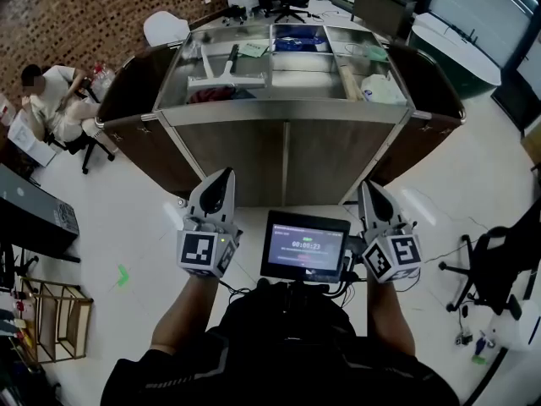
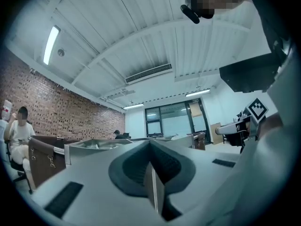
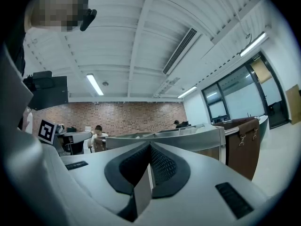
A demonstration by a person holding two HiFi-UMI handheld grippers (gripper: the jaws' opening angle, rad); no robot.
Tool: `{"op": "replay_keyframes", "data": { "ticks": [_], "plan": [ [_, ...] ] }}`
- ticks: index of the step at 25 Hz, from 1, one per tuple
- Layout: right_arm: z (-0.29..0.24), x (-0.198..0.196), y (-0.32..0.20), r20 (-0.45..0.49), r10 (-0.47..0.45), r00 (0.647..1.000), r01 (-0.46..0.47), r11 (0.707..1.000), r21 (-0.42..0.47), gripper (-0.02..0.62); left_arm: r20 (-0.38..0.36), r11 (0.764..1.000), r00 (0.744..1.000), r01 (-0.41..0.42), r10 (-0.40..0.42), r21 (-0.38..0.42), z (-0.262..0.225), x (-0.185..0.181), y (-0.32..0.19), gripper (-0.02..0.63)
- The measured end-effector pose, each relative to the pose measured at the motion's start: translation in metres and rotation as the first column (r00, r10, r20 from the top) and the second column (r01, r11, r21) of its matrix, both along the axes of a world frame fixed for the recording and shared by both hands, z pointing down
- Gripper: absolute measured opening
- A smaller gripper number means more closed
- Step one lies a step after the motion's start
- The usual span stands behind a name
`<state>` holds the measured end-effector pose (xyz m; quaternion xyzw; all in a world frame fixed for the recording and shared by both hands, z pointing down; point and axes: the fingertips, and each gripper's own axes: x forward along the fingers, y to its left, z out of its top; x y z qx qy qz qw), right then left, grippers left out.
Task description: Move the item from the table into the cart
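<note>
Your screen (image 1: 304,245) sits closest, between both tools, its green digits too small to read surely. Your left hand-held gripper (image 1: 223,176) and right hand-held gripper (image 1: 369,188) are both closed on nothing, tips near the steel cart (image 1: 287,163). A white bundle (image 1: 382,90) lies by its right edge, well beyond both; you cannot tell whether that is the task's item.
</note>
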<state>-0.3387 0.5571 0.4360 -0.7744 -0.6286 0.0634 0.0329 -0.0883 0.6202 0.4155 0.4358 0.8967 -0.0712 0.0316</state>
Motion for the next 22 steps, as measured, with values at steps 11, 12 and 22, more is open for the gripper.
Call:
{"op": "replay_keyframes", "data": {
  "ticks": [11, 12, 22],
  "plan": [
    [0.0019, 0.0021, -0.0006, 0.016, -0.010, 1.000, 0.009, 1.000, 0.009, 0.002, -0.016, 1.000, 1.000, -0.015, 0.015, 0.004, 0.0026, -0.0038, -0.0012, 0.000],
    [0.0024, 0.0024, -0.0004, 0.019, -0.011, 1.000, 0.011, 1.000, 0.009, 0.002, -0.016, 1.000, 1.000, -0.016, 0.016, 0.007, 0.0038, -0.0039, -0.0011, 0.000],
    [0.0000, 0.0008, -0.0008, 0.027, -0.015, 1.000, 0.015, 1.000, 0.012, 0.002, -0.022, 0.999, 1.000, -0.022, 0.023, 0.026, 0.0079, -0.0055, -0.0052, 0.000]
  ]
}}
